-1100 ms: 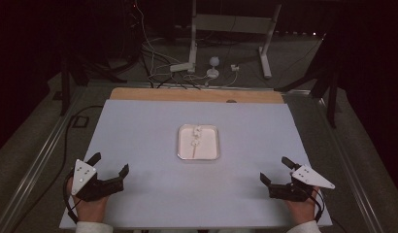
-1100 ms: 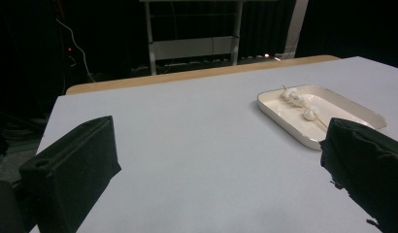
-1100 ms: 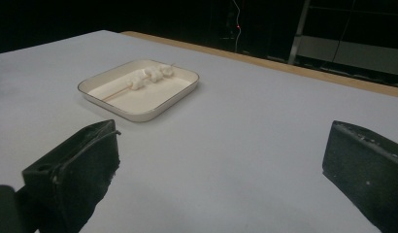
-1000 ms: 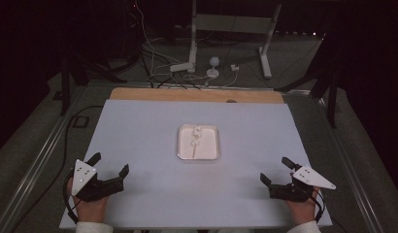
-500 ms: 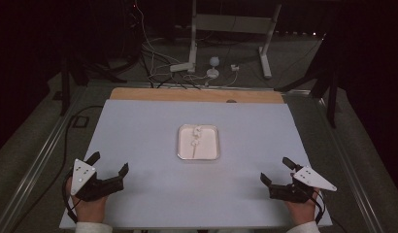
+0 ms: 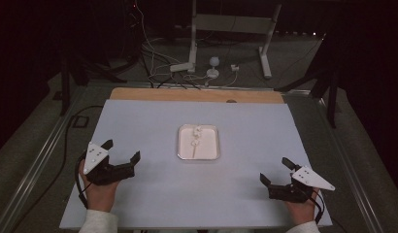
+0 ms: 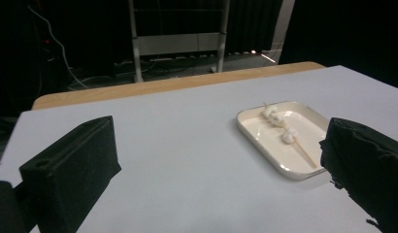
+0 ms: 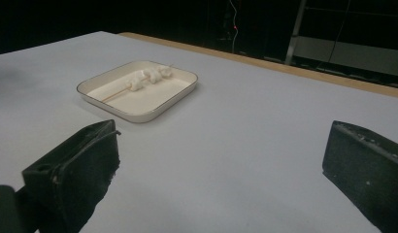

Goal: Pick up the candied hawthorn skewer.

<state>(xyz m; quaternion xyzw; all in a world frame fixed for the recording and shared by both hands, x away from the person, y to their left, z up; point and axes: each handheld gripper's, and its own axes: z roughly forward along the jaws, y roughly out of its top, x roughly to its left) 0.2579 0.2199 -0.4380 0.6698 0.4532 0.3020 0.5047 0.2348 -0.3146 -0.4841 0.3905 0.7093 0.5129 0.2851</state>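
Pale grey-blue worktop (image 6: 197, 194) with a wooden strip along its far edge, carrying at its middle a shallow cream rectangular tray (image 6: 212, 145) with rounded corners. In the tray lies a thin wooden skewer (image 6: 194, 146) threaded with small white lumps, aligned roughly front to back, the lumps bunched toward the far end; in the left gripper view the same skewer (image 7: 300, 148) rests flat on the tray floor (image 7: 277, 160), and in the right gripper view (image 8: 120, 92) its bare stick points toward the tray's near rim (image 8: 139, 116). Left gripper (image 6: 121, 150) sits near the front left corner of the worktop, right gripper (image 6: 276, 171) near the front right corner; both are well apart from the tray. Each pair of black jaws stands wide apart and holds nothing. Compared with the pictures of the preceding second, almost nothing has changed: both grippers occupy the same front-corner places, with at most a slight shift of the hands, and the tray and skewer have not moved. Judged from this, the work on the skewer has not yet begun; an approach toward the tray from either side remains open.
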